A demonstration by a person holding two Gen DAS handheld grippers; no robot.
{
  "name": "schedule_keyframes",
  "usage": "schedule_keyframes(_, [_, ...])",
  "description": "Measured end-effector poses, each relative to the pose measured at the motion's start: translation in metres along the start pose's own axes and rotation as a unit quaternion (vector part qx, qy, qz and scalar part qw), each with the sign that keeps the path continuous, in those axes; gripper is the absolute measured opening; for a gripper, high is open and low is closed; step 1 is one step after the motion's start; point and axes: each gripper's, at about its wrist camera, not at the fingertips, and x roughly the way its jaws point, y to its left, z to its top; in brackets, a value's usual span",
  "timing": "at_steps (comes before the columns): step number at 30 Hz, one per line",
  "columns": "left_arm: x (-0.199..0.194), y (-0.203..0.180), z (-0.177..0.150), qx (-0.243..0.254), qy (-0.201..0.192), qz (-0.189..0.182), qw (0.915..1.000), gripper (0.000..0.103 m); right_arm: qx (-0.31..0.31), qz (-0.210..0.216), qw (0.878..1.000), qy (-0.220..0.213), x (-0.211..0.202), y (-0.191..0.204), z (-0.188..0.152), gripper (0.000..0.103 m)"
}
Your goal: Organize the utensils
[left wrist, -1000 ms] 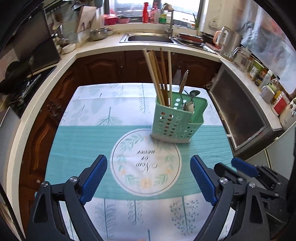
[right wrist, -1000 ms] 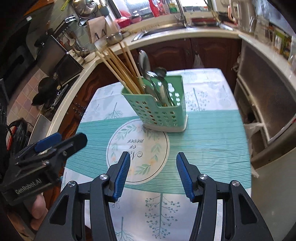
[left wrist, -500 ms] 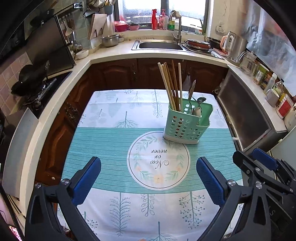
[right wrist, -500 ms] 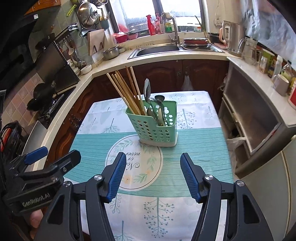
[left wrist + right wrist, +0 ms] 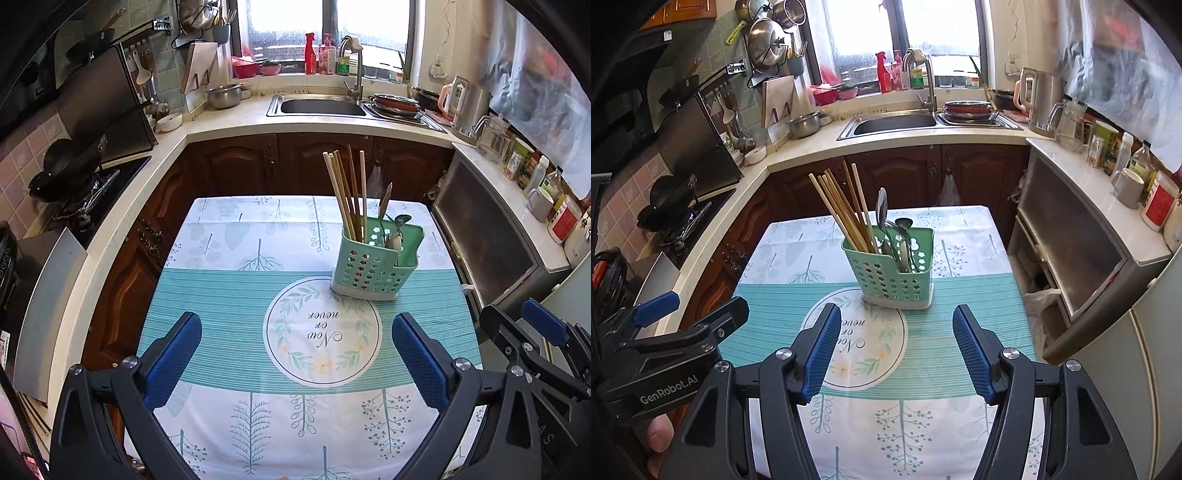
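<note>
Beyond both pairs of jaws, on the far side of the round wreath print (image 5: pixel 322 331), stands the green utensil caddy (image 5: pixel 373 266), upright on the tablecloth (image 5: pixel 221 295), its near edge just touching the print's rim. Holds the chopsticks (image 5: pixel 345 192) in the left compartment, long axes nearly vertical and fanned slightly leftward; holds the spoons (image 5: pixel 899 240) in the right compartment, handles down, bowls up. No loose utensil visible anywhere on the cloth around the caddy.

From the left gripper (image 5: pixel 295 360), caddy ahead and to the right, well apart. From the right gripper (image 5: pixel 897 350), caddy almost straight ahead, a little left of centre, and seemingly nearer; probably the better hand for any reach to the caddy, approaching from above along the utensils' upright axis.

Left gripper: jaws spread wide, nothing between them, held level above the near end of the cloth, pointing toward the caddy. Right gripper: jaws parted, less widely, likewise empty, beside the left one on the same near side of the caddy.

Judging by the filled caddy, sorting looks complete or close to it.
</note>
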Motion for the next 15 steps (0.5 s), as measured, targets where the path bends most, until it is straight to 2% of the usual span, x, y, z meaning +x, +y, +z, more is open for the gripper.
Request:
schedule_keyframes(7, [-0.001, 0.003, 0.003, 0.005, -0.006, 0.001, 1.0, 0.102, 0.002, -0.004, 1.0, 0.0, -0.01, 0.004, 0.002, 0.064])
schedule_keyframes(15, [0.0, 0.004, 0.002, 0.007, -0.003, 0.006, 1.0, 0.102, 0.002, -0.006, 1.0, 0.012, 0.001, 0.007, 0.006, 0.065])
